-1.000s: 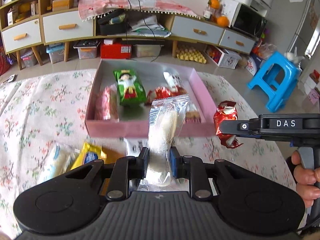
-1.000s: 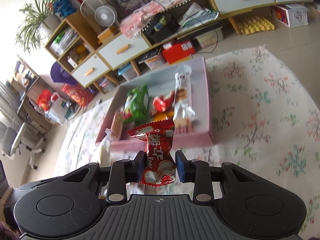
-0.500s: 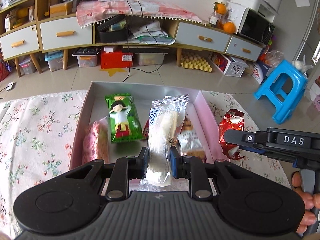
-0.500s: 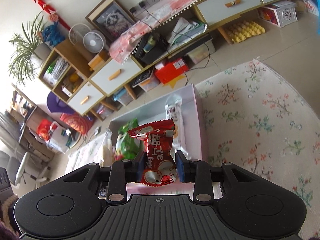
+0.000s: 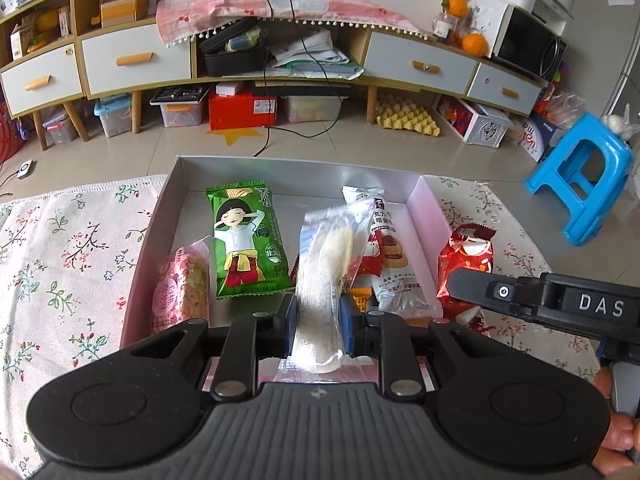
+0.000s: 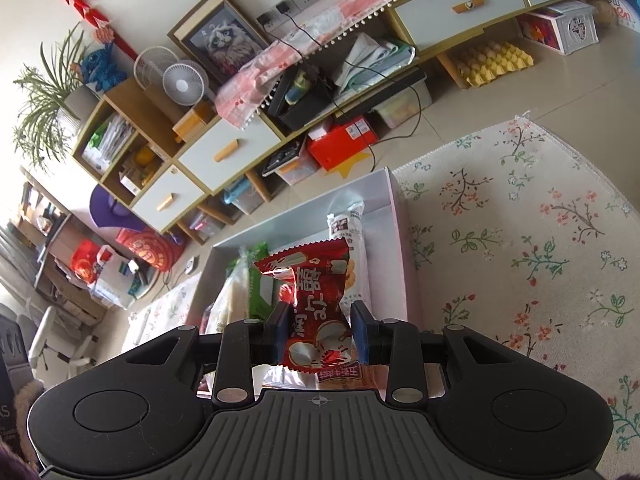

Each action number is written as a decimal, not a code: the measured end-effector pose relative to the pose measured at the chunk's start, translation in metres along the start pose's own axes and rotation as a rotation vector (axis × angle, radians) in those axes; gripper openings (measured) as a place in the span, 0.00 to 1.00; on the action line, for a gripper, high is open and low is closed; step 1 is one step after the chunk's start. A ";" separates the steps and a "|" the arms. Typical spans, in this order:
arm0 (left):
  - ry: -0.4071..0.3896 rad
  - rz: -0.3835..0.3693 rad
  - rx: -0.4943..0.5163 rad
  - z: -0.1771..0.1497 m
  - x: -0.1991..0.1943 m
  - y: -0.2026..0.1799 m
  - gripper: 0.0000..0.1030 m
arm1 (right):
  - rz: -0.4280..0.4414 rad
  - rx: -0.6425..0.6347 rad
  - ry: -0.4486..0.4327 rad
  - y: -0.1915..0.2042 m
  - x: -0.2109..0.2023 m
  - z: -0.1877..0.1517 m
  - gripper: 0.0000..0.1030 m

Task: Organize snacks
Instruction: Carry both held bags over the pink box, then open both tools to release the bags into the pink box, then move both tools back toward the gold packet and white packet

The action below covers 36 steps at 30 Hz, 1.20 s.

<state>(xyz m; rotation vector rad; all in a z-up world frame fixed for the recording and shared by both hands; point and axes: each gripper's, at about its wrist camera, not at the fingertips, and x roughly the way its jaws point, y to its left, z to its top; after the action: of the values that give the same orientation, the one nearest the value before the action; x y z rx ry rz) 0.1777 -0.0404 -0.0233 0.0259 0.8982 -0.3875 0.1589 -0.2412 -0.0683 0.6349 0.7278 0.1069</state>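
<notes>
My left gripper point(image 5: 318, 330) is shut on a clear packet with a pale snack point(image 5: 324, 276) and holds it over the pink box point(image 5: 434, 216). In the box lie a green packet point(image 5: 246, 240), a pink packet point(image 5: 182, 288) and a white-and-red biscuit packet point(image 5: 390, 260). My right gripper point(image 6: 320, 338) is shut on a red packet point(image 6: 316, 308), held at the box's right side; the red packet also shows in the left wrist view point(image 5: 466, 258). The box also shows in the right wrist view point(image 6: 400, 224).
The box stands on a floral cloth point(image 5: 68, 248) that covers the table, also in the right wrist view point(image 6: 520, 248). Beyond the table are a low cabinet with drawers point(image 5: 136, 60), floor boxes and a blue stool point(image 5: 588, 176).
Both grippers have moved forward and over the box with their packets. The loose packets on the cloth near the left gripper have dropped out of view.
</notes>
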 end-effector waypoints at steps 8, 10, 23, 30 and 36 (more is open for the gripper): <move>-0.018 0.031 0.019 0.001 0.001 -0.005 0.37 | -0.009 0.014 0.003 -0.005 0.000 -0.001 0.54; -0.019 0.027 0.013 0.000 0.000 -0.003 0.39 | -0.010 0.005 0.000 -0.004 -0.003 -0.001 0.54; -0.030 0.016 0.010 -0.002 -0.013 0.004 0.47 | -0.019 -0.016 0.008 0.004 -0.012 -0.002 0.55; -0.041 -0.001 0.020 -0.008 -0.023 0.005 0.62 | -0.024 -0.036 0.020 0.011 -0.019 -0.005 0.63; -0.044 0.009 0.017 -0.023 -0.038 0.012 0.80 | -0.025 -0.064 0.020 0.022 -0.037 -0.009 0.80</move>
<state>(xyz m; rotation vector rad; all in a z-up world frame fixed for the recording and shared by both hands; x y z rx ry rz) 0.1431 -0.0125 -0.0101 0.0367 0.8509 -0.3861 0.1276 -0.2303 -0.0391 0.5639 0.7483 0.1131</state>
